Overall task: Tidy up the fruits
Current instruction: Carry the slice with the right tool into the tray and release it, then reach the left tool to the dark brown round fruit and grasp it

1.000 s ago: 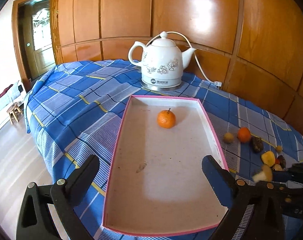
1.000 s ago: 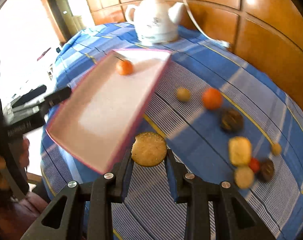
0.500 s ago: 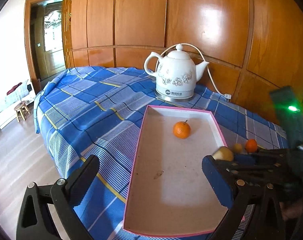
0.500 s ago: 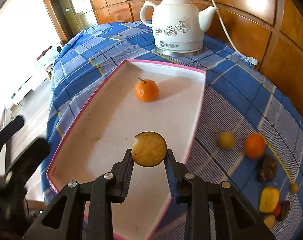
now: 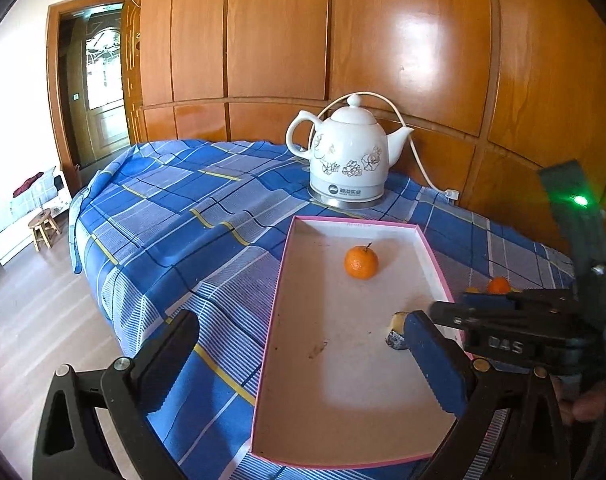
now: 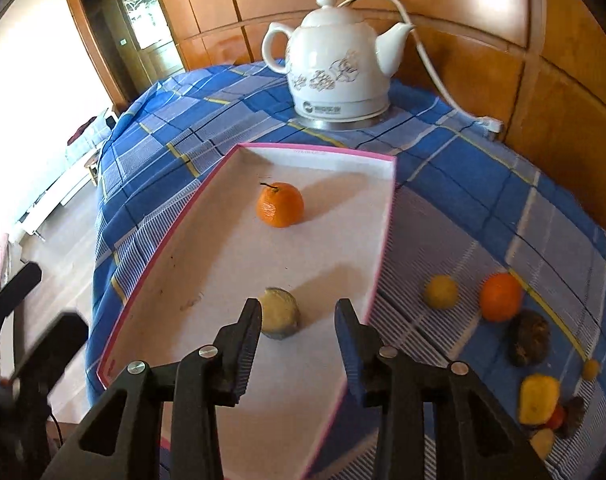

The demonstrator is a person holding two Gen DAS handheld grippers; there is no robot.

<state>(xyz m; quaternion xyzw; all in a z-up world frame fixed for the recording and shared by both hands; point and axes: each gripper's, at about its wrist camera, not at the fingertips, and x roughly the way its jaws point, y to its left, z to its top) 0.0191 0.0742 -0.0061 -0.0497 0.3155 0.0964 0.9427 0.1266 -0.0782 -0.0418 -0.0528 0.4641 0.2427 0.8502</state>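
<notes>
Spread apart on the right gripper (image 6: 299, 312), pinching nothing; likewise wide open on the left gripper (image 5: 299, 332), hovering empty above the near left part of the tray (image 6: 383, 240). Resting on the tray floor, just ahead of the right fingertips and closer to the left one: a pale round fruit (image 6: 279, 316), roundish, so no long axis worth lining up to. Farther up the tray, well apart from it, a tangerine (image 6: 279, 205), stem up. Probably time to back out clear of the pale fruit without nudging it, then swing right. Out there on the cloth (image 6: 223, 120), beyond the tray's right wall: a small yellow fruit (image 6: 441, 291) nearest, an orange (image 6: 501, 297) just beside it, a dark fruit (image 6: 529, 338) and a cluster of small pieces nearer the camera. Nearer to all of these by far on the right side. In the way: only the tray wall, to be lifted over. Well behind, and of no concern, a kettle (image 6: 335, 68).
</notes>
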